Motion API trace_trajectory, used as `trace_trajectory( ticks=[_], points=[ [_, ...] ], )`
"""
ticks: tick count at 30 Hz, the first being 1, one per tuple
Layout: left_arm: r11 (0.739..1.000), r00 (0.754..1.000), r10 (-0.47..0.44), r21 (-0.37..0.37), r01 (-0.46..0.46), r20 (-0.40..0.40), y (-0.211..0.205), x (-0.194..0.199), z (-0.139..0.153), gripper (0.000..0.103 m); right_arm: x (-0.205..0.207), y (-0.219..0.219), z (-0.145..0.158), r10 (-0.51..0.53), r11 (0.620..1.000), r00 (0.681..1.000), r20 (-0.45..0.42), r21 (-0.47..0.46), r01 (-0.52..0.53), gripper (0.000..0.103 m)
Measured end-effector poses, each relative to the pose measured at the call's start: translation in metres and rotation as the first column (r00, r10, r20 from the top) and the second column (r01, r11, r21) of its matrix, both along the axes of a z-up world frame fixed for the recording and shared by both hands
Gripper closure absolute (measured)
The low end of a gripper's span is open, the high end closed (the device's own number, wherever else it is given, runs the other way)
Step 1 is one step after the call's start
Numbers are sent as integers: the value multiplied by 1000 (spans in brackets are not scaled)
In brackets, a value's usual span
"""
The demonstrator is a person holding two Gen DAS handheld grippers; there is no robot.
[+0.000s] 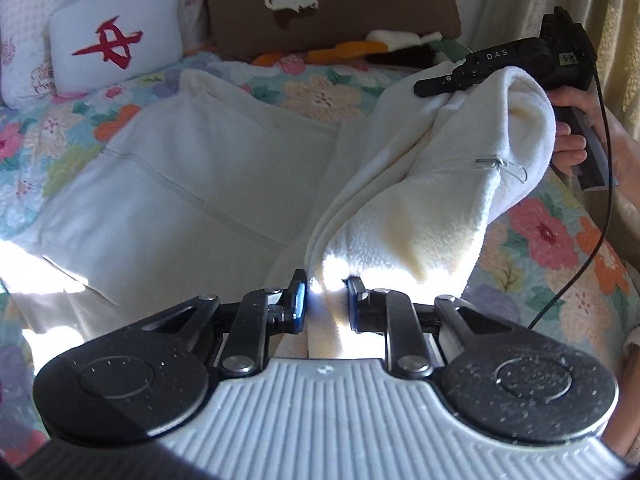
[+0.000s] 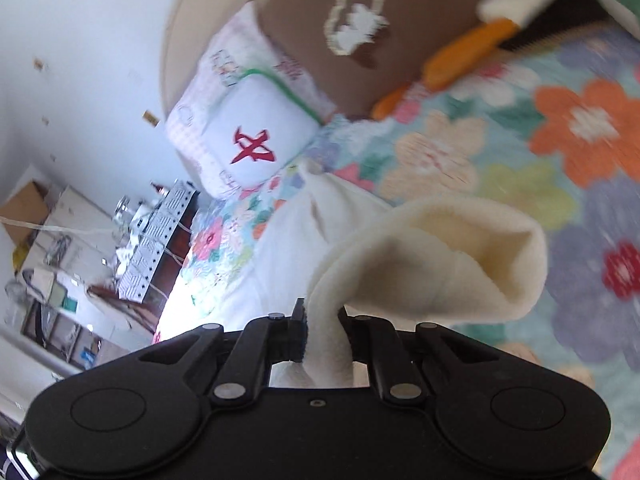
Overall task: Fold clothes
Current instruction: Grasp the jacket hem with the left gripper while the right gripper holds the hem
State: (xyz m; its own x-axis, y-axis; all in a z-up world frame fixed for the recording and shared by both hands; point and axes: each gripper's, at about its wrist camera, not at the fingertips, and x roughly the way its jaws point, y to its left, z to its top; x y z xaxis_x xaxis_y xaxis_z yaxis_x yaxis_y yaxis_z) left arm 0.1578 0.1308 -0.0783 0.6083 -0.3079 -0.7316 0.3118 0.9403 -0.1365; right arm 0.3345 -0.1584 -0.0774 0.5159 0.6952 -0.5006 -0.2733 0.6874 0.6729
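While the cream fleece garment (image 1: 208, 168) lies spread over the floral bed (image 1: 552, 240), with one flap lifted off it, my left gripper (image 1: 326, 300) is closed narrow on the fleece's near edge, cloth bunched between its jaws. Toward the head of the bed sit a white cushion with a red mark (image 1: 116, 46) and a brown pillow (image 1: 332, 4). At the bed's right side, my right gripper (image 2: 322, 334) is pinched shut on the raised flap, holding it up.
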Motion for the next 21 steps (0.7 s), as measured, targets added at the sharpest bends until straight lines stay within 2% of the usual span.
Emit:
trace_trajectory(
  ticks=[4, 9, 12, 17, 21],
  points=[
    [998, 998, 69, -13, -69, -5, 49, 30, 3, 84, 36, 62, 29, 64, 995, 997, 51, -74, -60, 90],
    [986, 986, 164, -8, -164, 38, 116, 69, 4, 84, 95, 143, 39, 89, 989, 995, 39, -126, -84, 91],
    [971, 970, 238, -20, -238, 48, 156, 96, -3, 84, 130, 193, 40, 111, 980, 993, 37, -173, -103, 91],
    [960, 960, 281, 3, -281, 6, 205, 150, -25, 84, 181, 250, 32, 96, 967, 995, -3, -237, -94, 91],
    [960, 959, 280, 24, -280, -31, 227, 184, -55, 84, 211, 282, 9, 69, 944, 997, -23, -322, -73, 91]
  ],
)
